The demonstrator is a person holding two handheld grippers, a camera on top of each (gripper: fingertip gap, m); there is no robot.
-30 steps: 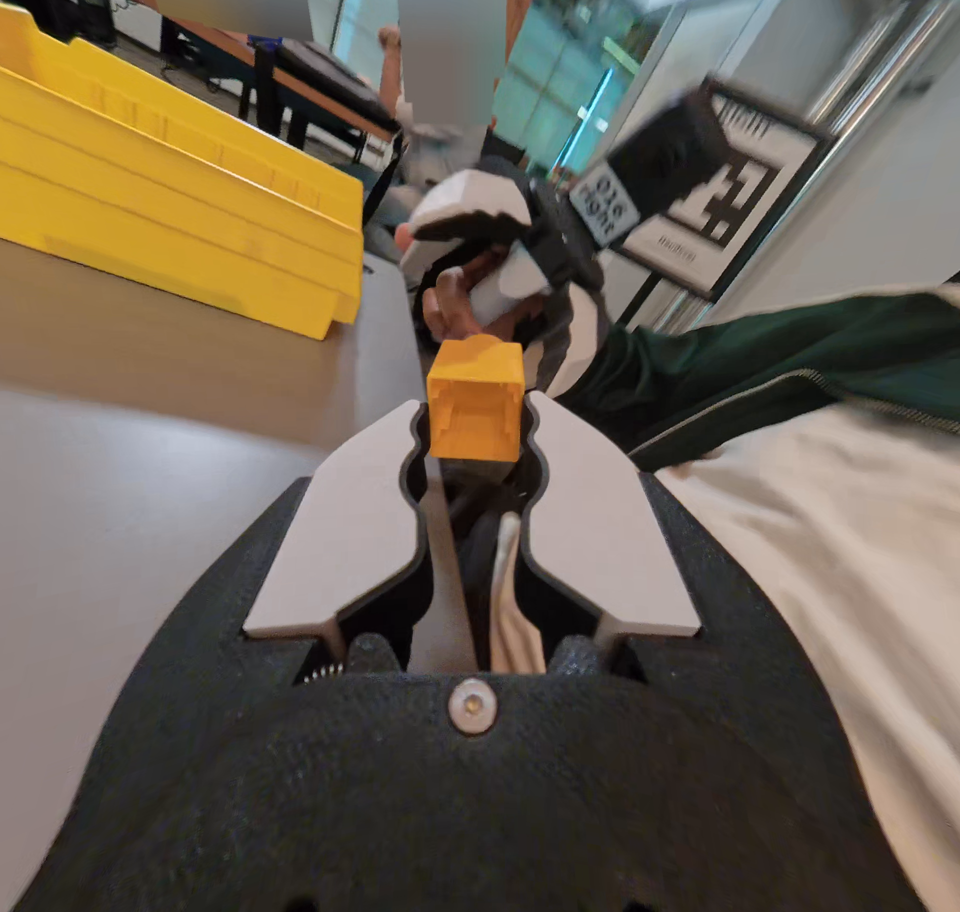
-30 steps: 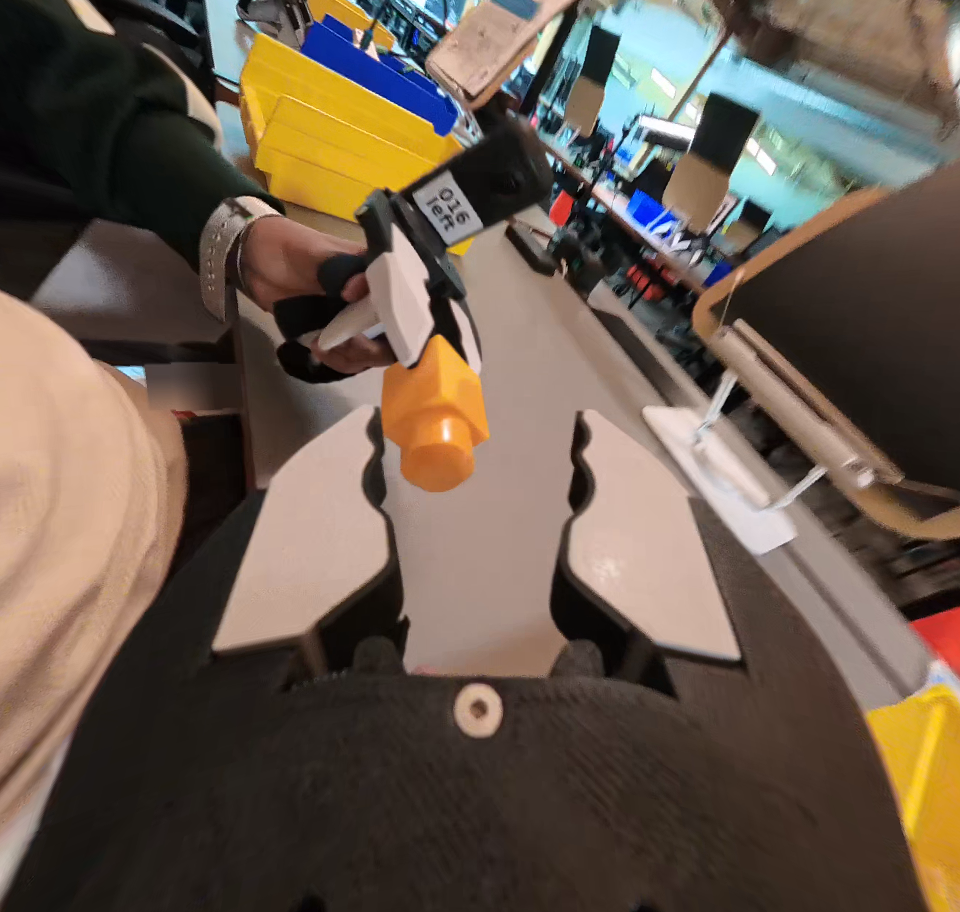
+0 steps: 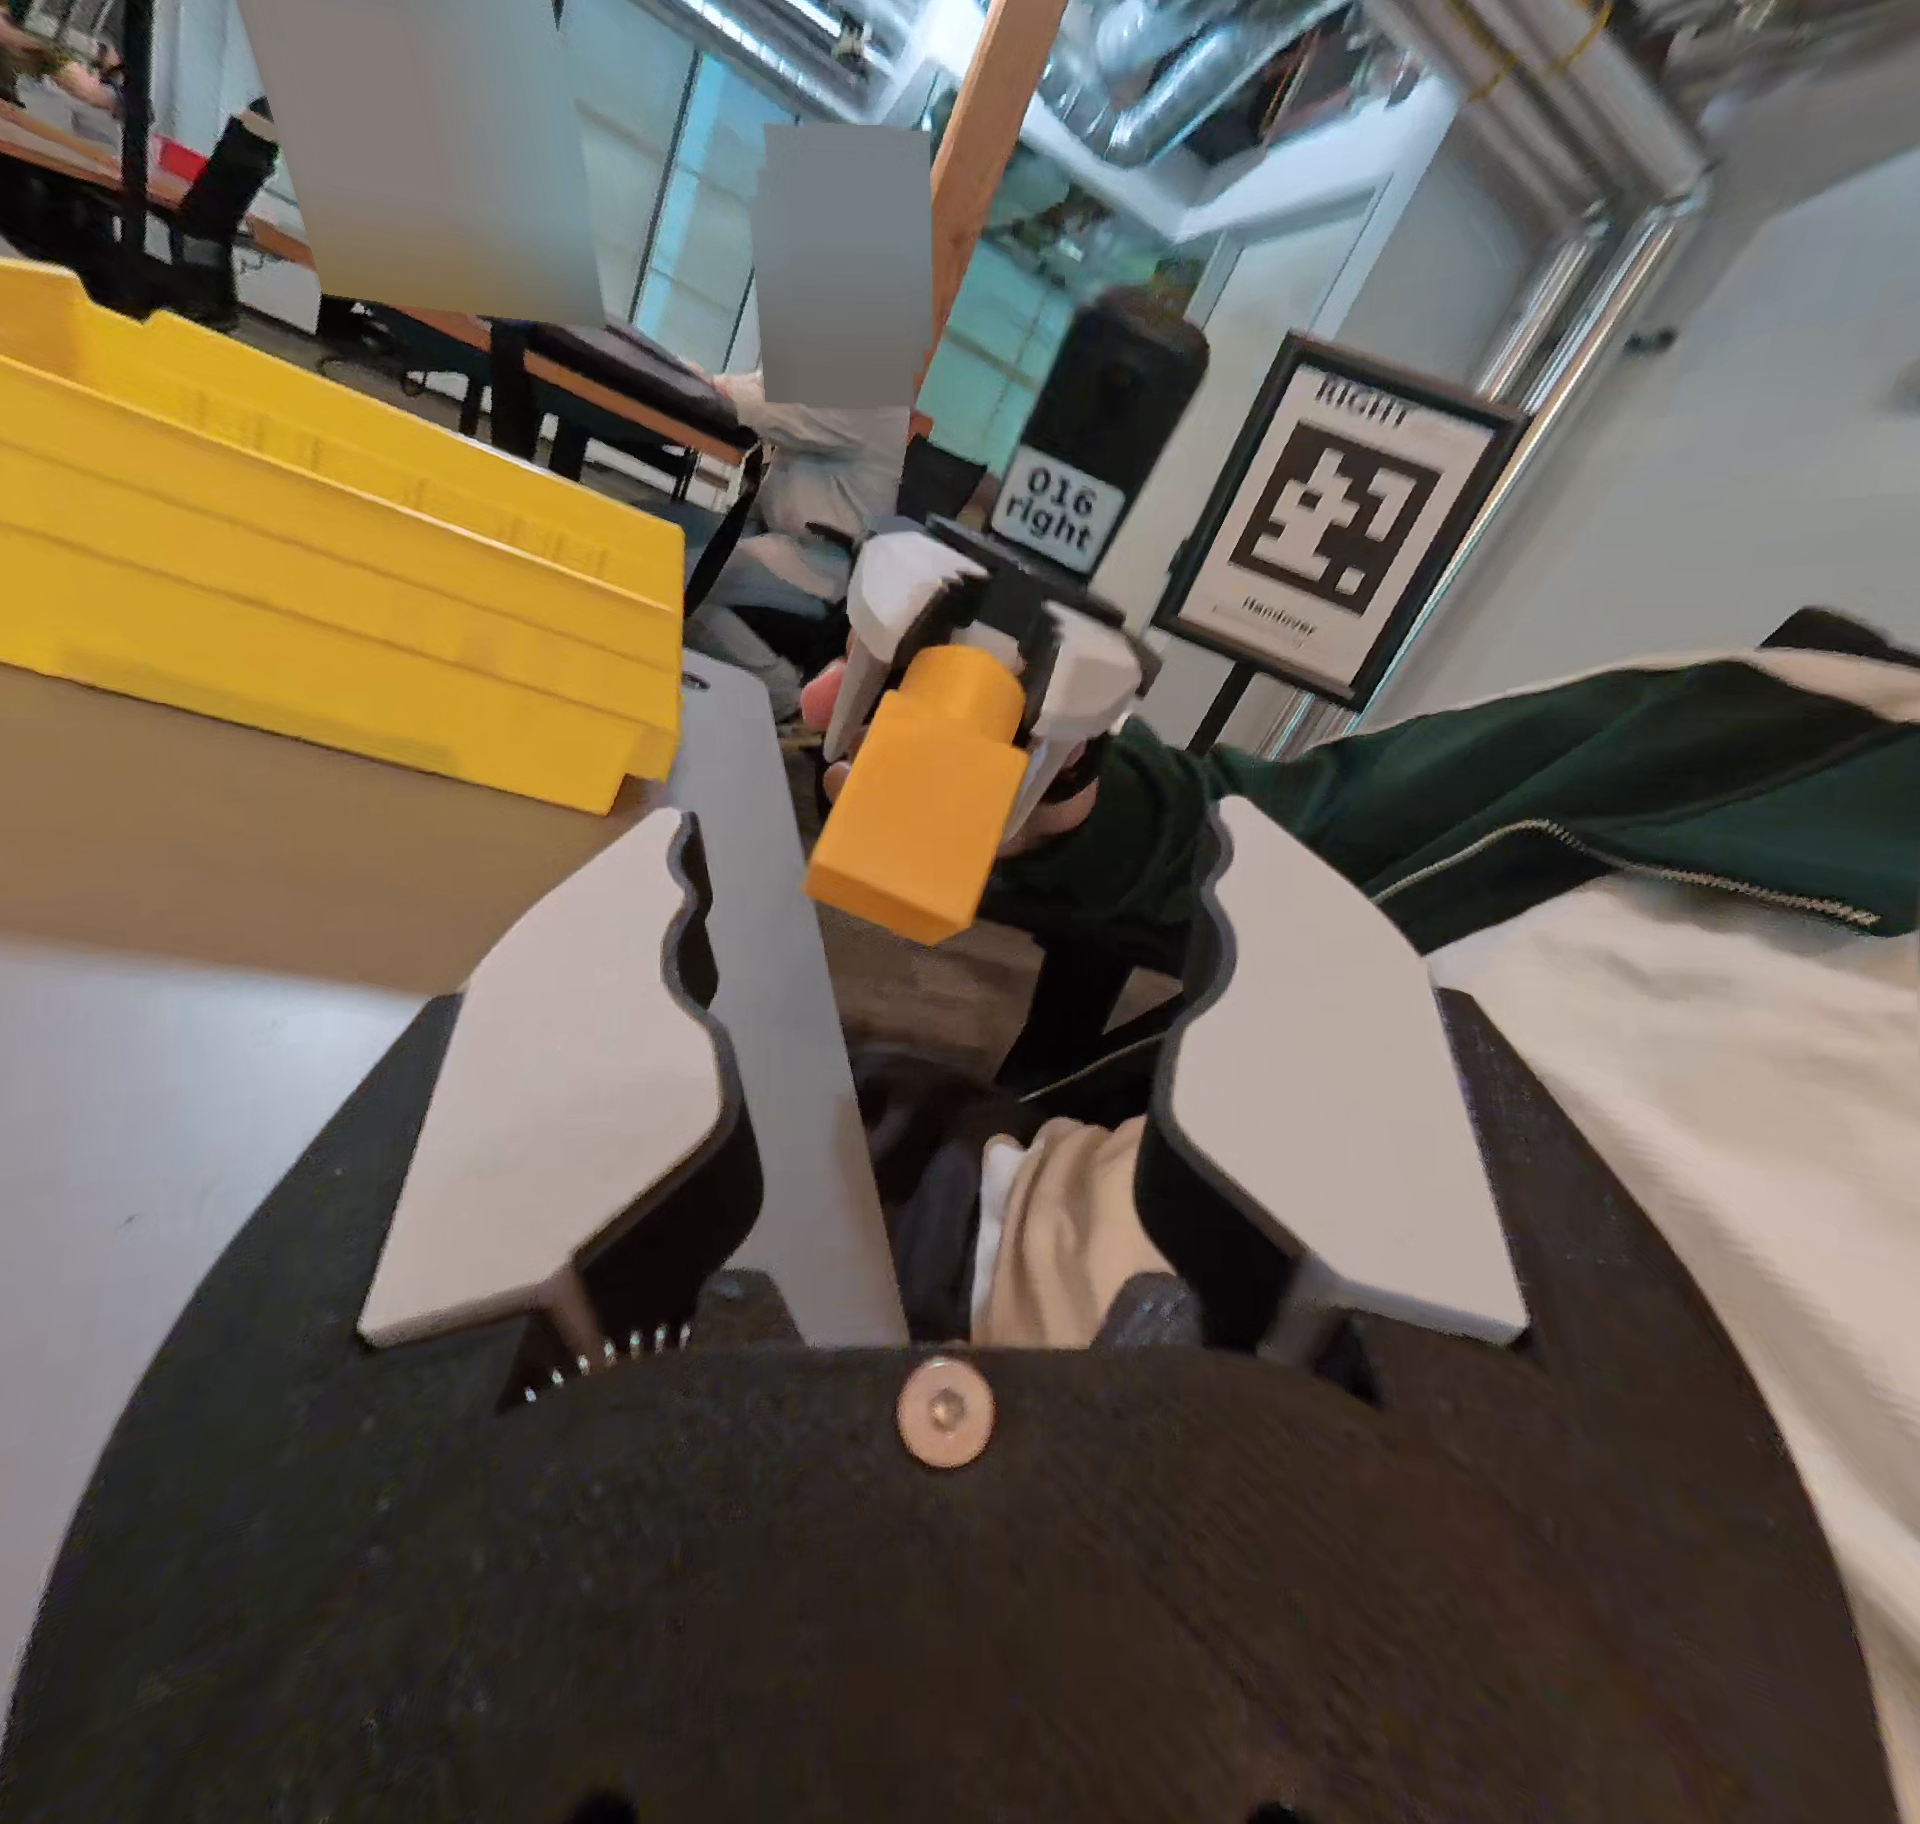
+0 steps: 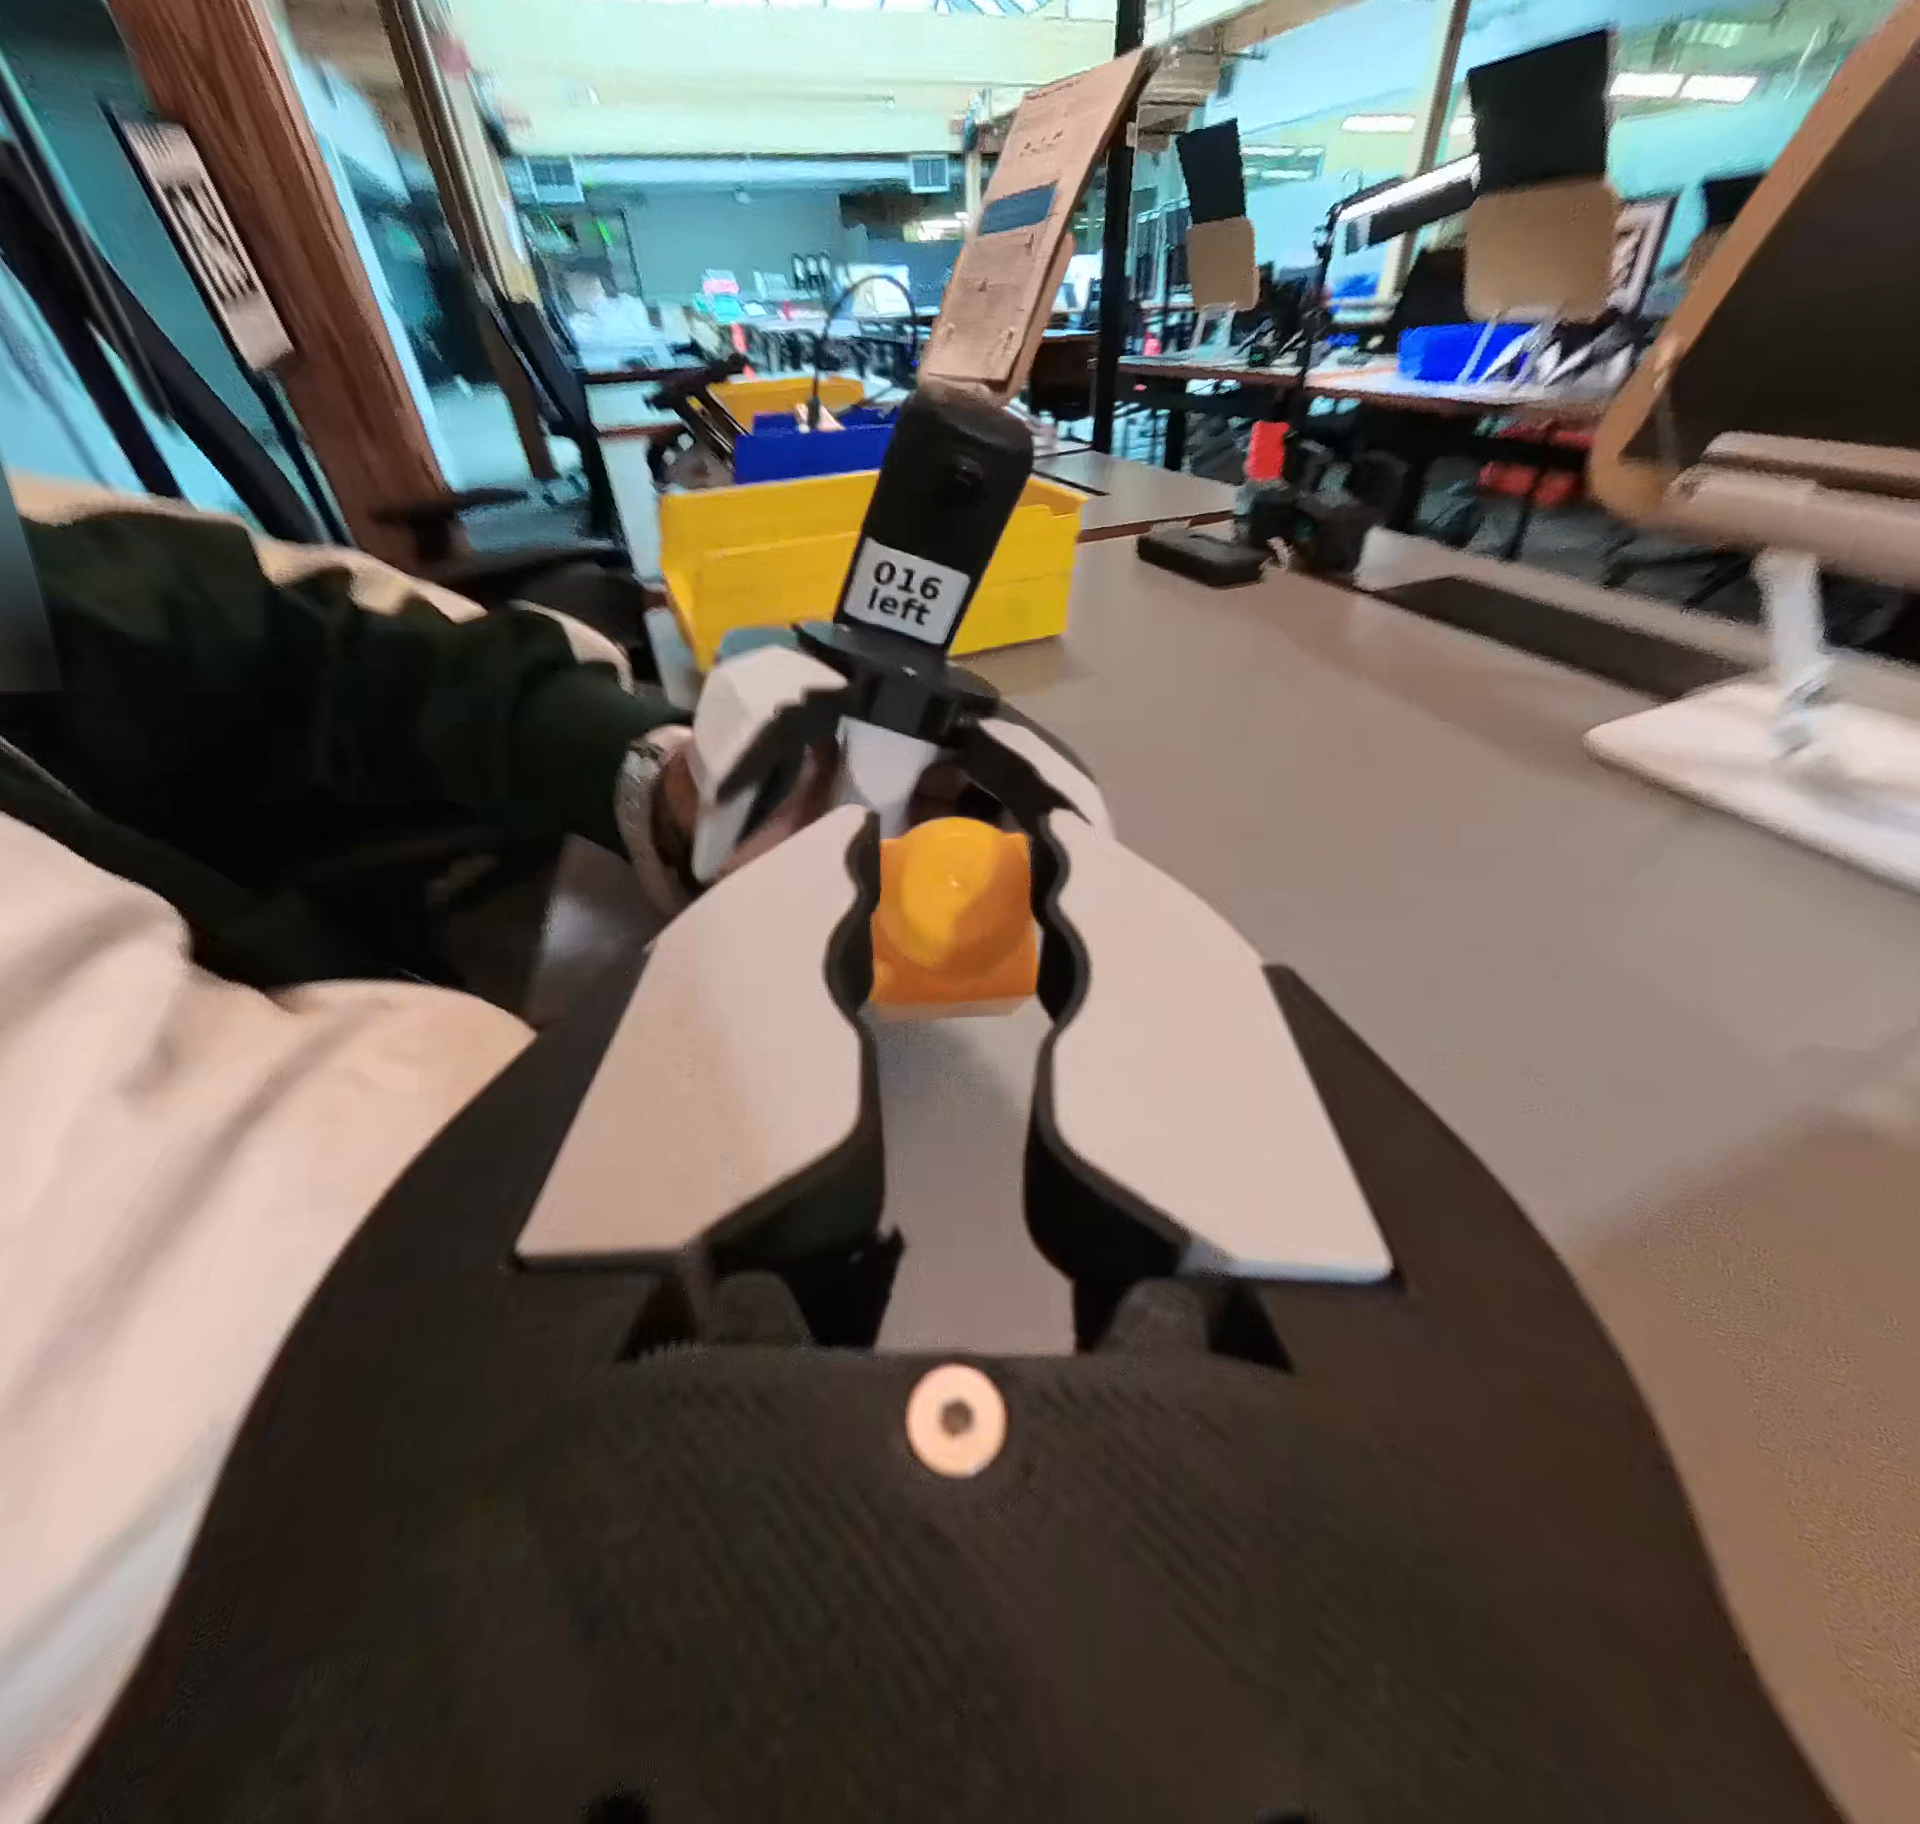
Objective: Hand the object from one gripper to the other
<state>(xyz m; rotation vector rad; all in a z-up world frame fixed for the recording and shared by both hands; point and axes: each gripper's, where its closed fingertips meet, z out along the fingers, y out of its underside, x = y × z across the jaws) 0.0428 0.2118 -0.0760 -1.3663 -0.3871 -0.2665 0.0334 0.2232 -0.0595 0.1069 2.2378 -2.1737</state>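
Observation:
The object is an orange block with a round stub on one end point(image 3: 914, 808). In the left wrist view my right gripper point(image 3: 987, 652) holds it by the stub end, in the air just beyond my left gripper point(image 3: 951, 818). The left gripper's jaws stand wide apart and empty, with the block's square end between and slightly ahead of the tips. In the right wrist view my right gripper point(image 4: 954, 829) is shut on the orange block point(image 4: 951, 927). The left gripper point(image 4: 894, 756) shows right behind the block, open, held by a hand in a dark green sleeve point(image 4: 312, 694).
Stacked yellow bins point(image 3: 312, 569) stand on the grey-brown table point(image 3: 208, 891) to the left; they also show in the right wrist view point(image 4: 769, 548) with a blue bin point(image 4: 800, 449) behind. A framed marker sign point(image 3: 1340, 517) stands behind. A white stand point(image 4: 1766, 766) sits at the table's right. Less than 4 cm separates the two grippers' tips.
The orange block has passed from the left gripper to the right. The right gripper closed on it; the left gripper opened and drew back slightly.

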